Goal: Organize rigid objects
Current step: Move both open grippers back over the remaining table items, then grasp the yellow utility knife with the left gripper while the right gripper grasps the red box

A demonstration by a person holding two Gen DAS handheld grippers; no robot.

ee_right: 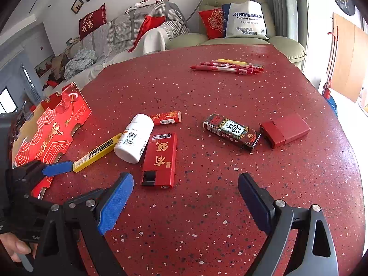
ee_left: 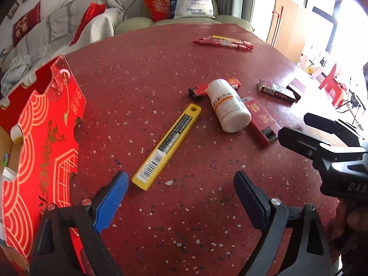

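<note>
left hand-held gripper: jaws wide with nothing between them, pitched steeply down over bare worktop at the near edge; its blue finger tip sits just beside the near end of the yellow blade case.
right hand-held gripper: also spread wide and empty, angled down at the near edge, just short of the red box; a hand shows at its handle.
yellow blade case: lies flat and diagonal near the left edge, close to the carton, probably the next pick since the left jaws hover at its end.
red carton: open-topped, at the left edge; judged to be the bin for sorted items.
white bottle: on its side mid-worktop, touching the red box, so it may roll if nudged.
red box: flat, gold characters up, near centre.
red tube: lies behind the bottle.
patterned pack: flat, right of centre, touching the plain red case.
pens: bunched side by side near the far edge, seemingly already grouped.
</note>
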